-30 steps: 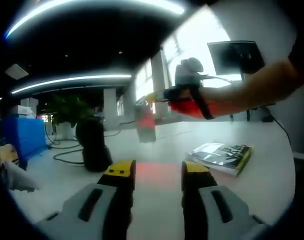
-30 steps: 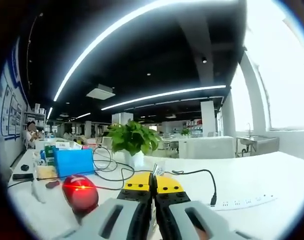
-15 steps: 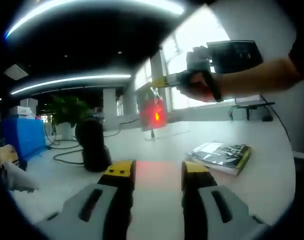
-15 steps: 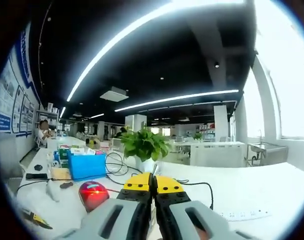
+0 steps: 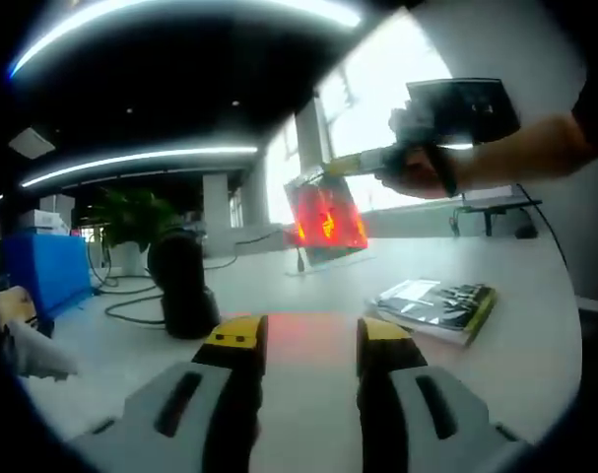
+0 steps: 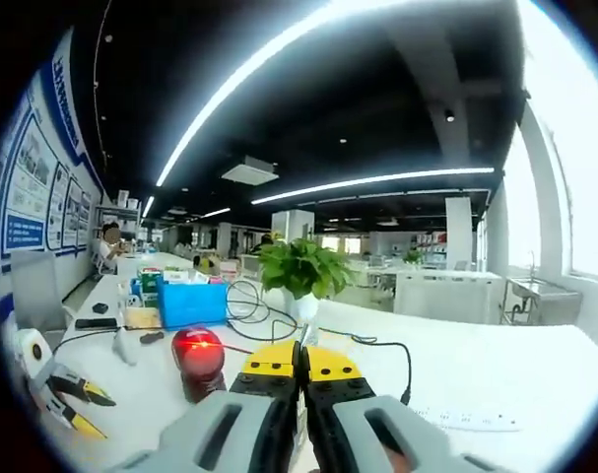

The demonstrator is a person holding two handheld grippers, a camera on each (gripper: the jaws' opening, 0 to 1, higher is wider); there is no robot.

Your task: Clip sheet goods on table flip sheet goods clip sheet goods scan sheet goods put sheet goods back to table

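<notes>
Right gripper (image 5: 328,169), fingers closed on the sheet goods (image 5: 326,219), red-lit above the bench (image 5: 535,355); left gripper (image 5: 310,335) fingers apart, holding nothing.

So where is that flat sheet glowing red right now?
In the left gripper view, the red-lit flat sheet hangs in the air, clipped in the right gripper, above the white table and right of the black scanner.
</notes>
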